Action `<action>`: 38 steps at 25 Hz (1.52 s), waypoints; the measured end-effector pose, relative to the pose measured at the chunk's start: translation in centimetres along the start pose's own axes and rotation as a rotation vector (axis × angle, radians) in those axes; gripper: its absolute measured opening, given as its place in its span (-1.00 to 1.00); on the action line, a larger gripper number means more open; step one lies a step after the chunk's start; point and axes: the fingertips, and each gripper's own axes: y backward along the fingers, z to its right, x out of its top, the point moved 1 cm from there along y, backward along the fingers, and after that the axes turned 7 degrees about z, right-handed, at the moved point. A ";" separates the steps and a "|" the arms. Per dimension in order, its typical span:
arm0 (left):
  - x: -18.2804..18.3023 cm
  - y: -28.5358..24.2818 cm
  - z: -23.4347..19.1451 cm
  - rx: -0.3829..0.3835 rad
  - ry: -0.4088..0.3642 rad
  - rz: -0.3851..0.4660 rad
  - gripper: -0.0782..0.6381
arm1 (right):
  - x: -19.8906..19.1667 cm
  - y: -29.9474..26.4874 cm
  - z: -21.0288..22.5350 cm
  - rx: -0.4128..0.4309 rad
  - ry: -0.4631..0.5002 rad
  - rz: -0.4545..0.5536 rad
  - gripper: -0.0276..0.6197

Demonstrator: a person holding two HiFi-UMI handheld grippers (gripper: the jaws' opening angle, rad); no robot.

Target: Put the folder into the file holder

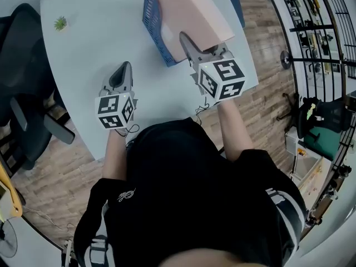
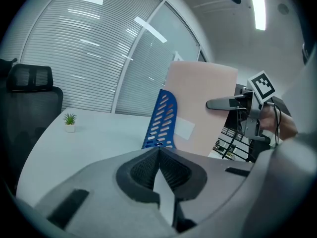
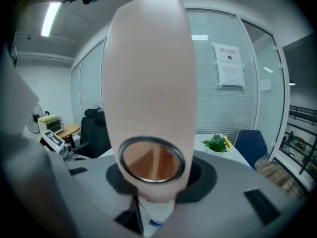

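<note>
Head view looks down on a pale desk (image 1: 89, 54) that fills the upper left. A black office chair (image 1: 22, 93) stands off the desk's left edge, and the person's black top (image 1: 183, 193) fills the foreground.

On the far part of the desk, the pink folder (image 1: 194, 10) leans tilted against the blue file holder (image 1: 153, 29). Its lower part is tucked in beside the holder's slotted blue wall. In the left gripper view it stands nearly upright, just behind that wall. Whether it sits fully down inside the holder cannot be told.

The right tongs (image 1: 186, 40) are at the folder's near edge. In the right gripper view the folder's narrow spine fills the gap between the jaws, which are clamped on it. The metal-rimmed finger hole (image 3: 151, 160) in the spine sits just above the grip.

The left tongs (image 1: 125, 65) hover over bare desk, well apart from the folder and holder. Their jaws are pressed together with nothing between them.

A tiny potted plant (image 1: 60, 23) stands alone near the desk's far left corner.
</note>
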 end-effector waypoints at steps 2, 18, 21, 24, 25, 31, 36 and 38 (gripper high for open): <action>-0.1 0.1 0.0 0.001 0.000 -0.002 -0.78 | 0.1 0.5 -0.1 -0.016 -0.002 0.043 -0.48; -0.2 -0.2 0.7 -0.011 -0.006 -0.009 -0.78 | -1.4 1.8 0.8 -0.101 -0.044 0.171 -0.50; -0.5 -0.2 0.5 -0.006 -0.004 -0.012 -0.78 | -2.0 1.4 0.6 -0.097 -0.038 0.165 -0.50; -0.6 -0.3 0.4 -0.004 -0.002 -0.013 -0.78 | -2.5 1.0 0.6 -0.100 -0.032 0.161 -0.50; -0.6 -0.3 0.4 -0.003 -0.002 -0.013 -0.78 | -2.6 0.9 0.6 -0.102 -0.032 0.159 -0.50; -0.5 -0.1 0.1 0.000 0.002 -0.013 -0.78 | -3.4 0.4 0.2 -0.101 -0.030 0.143 -0.50; -0.8 -0.1 -0.1 0.005 0.003 -0.016 -0.78 | -4.3 -0.1 0.2 -0.099 -0.022 0.125 -0.50; -0.8 -0.1 -0.2 0.009 0.005 -0.017 -0.78 | -4.6 -0.3 0.2 -0.097 -0.021 0.116 -0.49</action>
